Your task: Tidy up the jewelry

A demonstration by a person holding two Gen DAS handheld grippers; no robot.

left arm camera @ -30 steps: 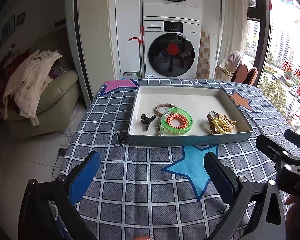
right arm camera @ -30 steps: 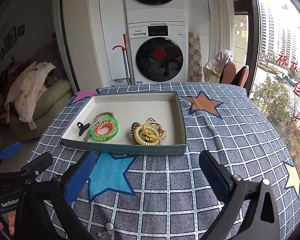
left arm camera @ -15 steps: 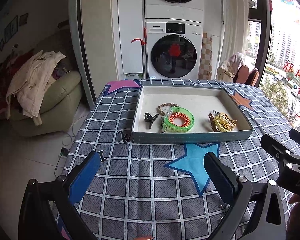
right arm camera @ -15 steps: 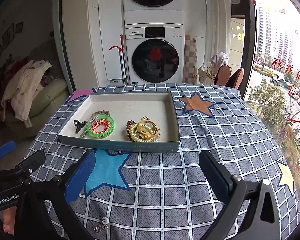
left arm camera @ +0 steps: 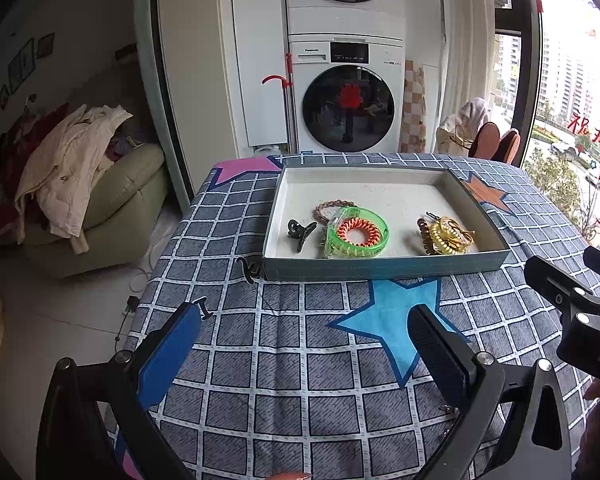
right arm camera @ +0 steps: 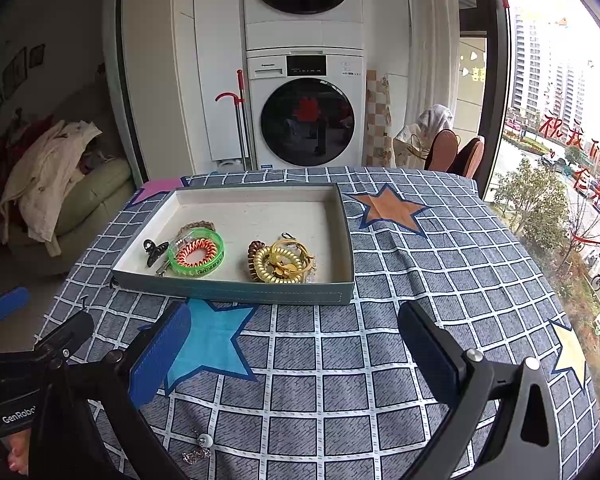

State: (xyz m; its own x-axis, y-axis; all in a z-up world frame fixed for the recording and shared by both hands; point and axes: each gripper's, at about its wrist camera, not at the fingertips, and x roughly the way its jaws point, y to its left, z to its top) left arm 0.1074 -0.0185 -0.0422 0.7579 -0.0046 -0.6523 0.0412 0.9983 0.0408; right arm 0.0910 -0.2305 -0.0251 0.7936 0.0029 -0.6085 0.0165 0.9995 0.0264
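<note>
Silvery earring (right arm camera: 199, 449) lies nearest on the bench, between the right gripper (right arm camera: 292, 354) and left gripper (left arm camera: 306, 356), both released and empty; farther off, the tray (right arm camera: 236, 290) holds hair ties. Such tiny jewelry could slip from wide fingers.

Stacked white washer and dryer (left arm camera: 346, 92) stand against the far wall, daylight entering through a tall window (right arm camera: 560, 120) at right. A pale green sofa (left arm camera: 112, 208) holding heaped clothing (left arm camera: 60, 168) occupies the left, on a light tiled floor (left arm camera: 60, 320).

Washing machine (left arm camera: 348, 108), sofa (left arm camera: 112, 204), checked tablecloth (left arm camera: 300, 360)
</note>
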